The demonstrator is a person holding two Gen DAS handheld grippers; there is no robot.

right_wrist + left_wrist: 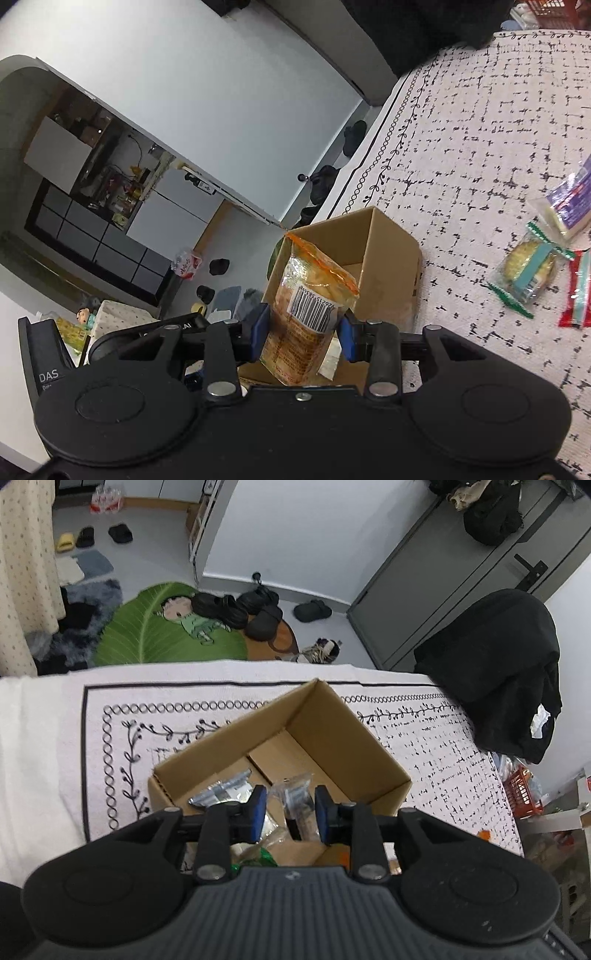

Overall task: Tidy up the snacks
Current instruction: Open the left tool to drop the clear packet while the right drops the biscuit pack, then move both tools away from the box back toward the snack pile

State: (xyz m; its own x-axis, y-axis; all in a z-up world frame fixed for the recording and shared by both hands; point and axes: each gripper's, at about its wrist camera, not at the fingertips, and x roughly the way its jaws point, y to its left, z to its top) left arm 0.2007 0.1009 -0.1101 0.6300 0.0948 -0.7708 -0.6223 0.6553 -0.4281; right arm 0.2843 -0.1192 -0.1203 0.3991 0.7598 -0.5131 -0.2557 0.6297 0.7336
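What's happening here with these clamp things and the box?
Someone is sorting snacks into a cardboard box on a patterned cloth. The right gripper clamps an orange snack packet near the box. The left gripper hangs over the box, a clear packet between its jaws. More snacks wait on the cloth.

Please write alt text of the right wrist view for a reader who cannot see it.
The right gripper holds an orange snack packet with a barcode, upright between its blue pads, in front of an open cardboard box. The box stands on a white patterned cloth; on the right lie more wrapped snacks, among them a round biscuit.
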